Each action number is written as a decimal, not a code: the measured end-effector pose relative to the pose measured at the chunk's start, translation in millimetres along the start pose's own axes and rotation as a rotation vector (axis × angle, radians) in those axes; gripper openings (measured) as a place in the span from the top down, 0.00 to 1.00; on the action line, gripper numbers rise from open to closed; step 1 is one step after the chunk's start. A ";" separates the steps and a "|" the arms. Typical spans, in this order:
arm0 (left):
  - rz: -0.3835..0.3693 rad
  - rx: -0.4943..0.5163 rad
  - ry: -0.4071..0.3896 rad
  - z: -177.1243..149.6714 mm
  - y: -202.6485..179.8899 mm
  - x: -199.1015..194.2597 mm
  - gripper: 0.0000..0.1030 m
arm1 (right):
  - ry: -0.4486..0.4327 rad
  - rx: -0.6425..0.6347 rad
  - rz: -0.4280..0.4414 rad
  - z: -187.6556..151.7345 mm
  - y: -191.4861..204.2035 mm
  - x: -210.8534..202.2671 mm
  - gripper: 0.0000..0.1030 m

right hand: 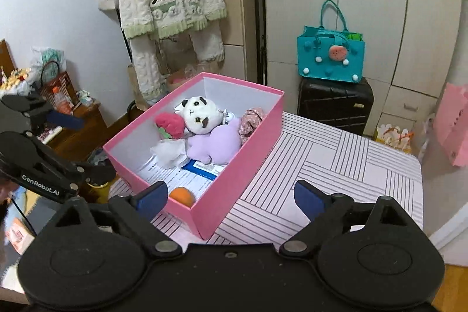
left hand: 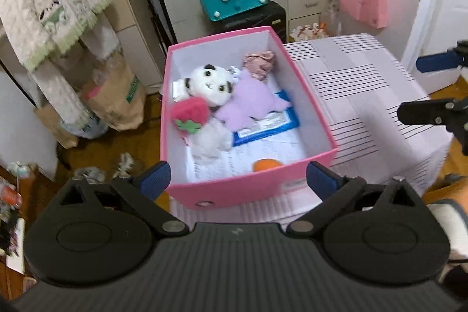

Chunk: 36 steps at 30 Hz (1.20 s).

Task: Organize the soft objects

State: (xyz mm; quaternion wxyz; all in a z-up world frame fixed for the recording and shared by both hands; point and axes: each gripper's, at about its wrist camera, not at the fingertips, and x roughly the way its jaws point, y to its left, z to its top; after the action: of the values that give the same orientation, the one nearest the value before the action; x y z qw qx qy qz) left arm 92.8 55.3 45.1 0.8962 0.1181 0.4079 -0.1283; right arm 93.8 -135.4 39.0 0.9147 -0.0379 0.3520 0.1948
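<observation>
Blue pads on both claws stand spread wide with nothing between them — our left claw [left hand: 238, 179] hangs low in its frame over the near wall of the pink box [left hand: 251, 189], our right claw [right hand: 231, 196] low in its frame at the box's near corner. The toys already lie inside: an orange ball [left hand: 266, 165] nearest us, then a red strawberry [left hand: 190, 114], a white plush [left hand: 209, 84] and a purple plush [left hand: 248, 104] toward the box's far end. Judging the placing done, we should draw both claws clear without nudging the box — the striped cloth [right hand: 336, 165] at centre right looks bare.
</observation>
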 end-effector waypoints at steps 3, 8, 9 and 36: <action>0.029 -0.003 -0.014 -0.4 -8.6 -8.0 0.02 | -0.026 0.016 -0.010 -5.8 -3.6 -14.2 0.07; 0.018 -0.022 -0.028 -2.3 -18.1 -14.4 0.02 | -0.094 0.046 -0.035 -15.0 -12.2 -35.1 0.07; 0.002 -0.028 -0.021 -2.4 -19.3 -14.2 0.02 | -0.102 0.062 -0.032 -17.7 -15.3 -38.4 0.07; 0.014 -0.144 -0.052 -21.7 -31.4 -5.9 0.02 | -0.124 0.105 -0.244 -56.5 -1.7 -59.8 0.07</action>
State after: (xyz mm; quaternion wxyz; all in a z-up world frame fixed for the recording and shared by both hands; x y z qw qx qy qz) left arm 63.6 33.4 32.4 0.9136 0.0530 0.3916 -0.0953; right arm 18.4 -168.3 36.0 0.9524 -0.0203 0.2972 0.0653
